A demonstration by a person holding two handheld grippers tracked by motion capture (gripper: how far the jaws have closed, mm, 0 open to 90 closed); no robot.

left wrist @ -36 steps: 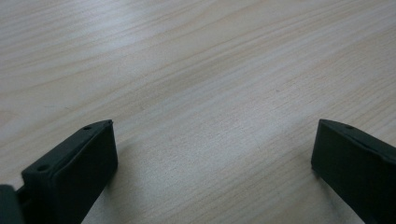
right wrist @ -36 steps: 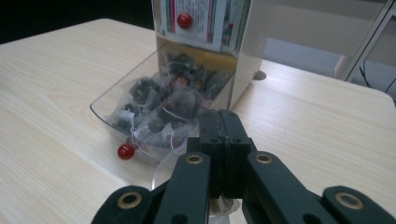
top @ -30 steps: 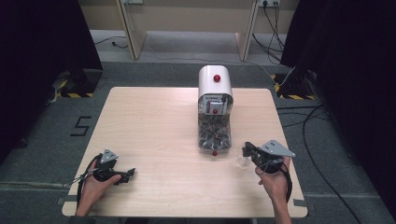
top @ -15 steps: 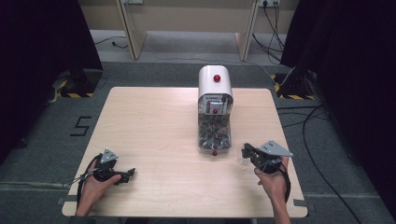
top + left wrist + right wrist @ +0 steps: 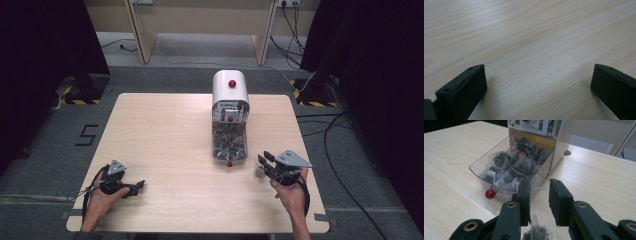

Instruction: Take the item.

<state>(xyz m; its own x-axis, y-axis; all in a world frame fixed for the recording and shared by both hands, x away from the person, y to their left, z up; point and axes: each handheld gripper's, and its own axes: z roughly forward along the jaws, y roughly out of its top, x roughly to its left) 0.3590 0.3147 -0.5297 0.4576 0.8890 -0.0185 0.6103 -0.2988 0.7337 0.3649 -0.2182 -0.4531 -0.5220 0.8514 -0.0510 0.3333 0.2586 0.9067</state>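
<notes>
Right gripper view: tea bag (image 5: 536, 233) lies released beneath the just-opening right gripper (image 5: 539, 197).

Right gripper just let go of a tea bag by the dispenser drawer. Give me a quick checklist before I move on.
1. Right gripper jaws have just been opening, pads off the bag: ok.
2. Tea bag lies on the table below the jaws: ok.
3. Bag intact: cannot tell, partly hidden.
4. Drawer open, still full of bags: ok.
5. Left gripper open, nothing between its jaws: ok.
6. Dispenser upright: ok.
</notes>
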